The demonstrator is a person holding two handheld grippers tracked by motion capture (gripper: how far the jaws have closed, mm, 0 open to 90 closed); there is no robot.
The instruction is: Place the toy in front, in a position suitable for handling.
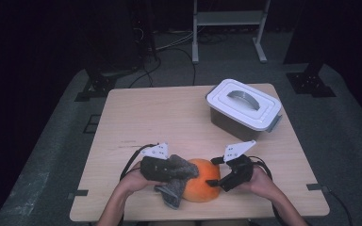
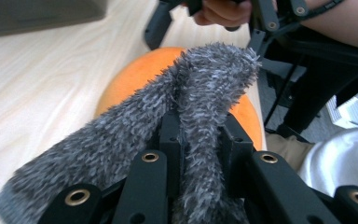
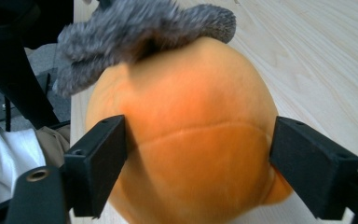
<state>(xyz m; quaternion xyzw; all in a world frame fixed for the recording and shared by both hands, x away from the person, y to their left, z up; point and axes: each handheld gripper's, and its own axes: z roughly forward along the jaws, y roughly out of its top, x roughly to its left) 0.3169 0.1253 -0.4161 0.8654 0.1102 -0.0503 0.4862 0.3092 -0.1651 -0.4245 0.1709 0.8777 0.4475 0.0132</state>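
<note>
A round orange object (image 1: 201,189) sits near the table's front edge. Draped over its top left is a fuzzy grey cloth (image 1: 175,182). My left gripper (image 1: 169,172) is shut on a fold of that cloth (image 2: 205,88), which lies against the orange object (image 2: 135,79) just beyond the left gripper (image 2: 199,135). My right gripper (image 1: 217,178) comes in from the right. In the right gripper view its jaws press on both sides of the orange object (image 3: 196,140), so the right gripper (image 3: 198,151) is shut on it. The cloth (image 3: 140,28) covers the object's far top.
A grey box with a white handled lid (image 1: 243,103) stands at the back right of the wooden table (image 1: 160,117). Bare table surface stretches behind and to the left of the grippers. The front edge is close under both hands.
</note>
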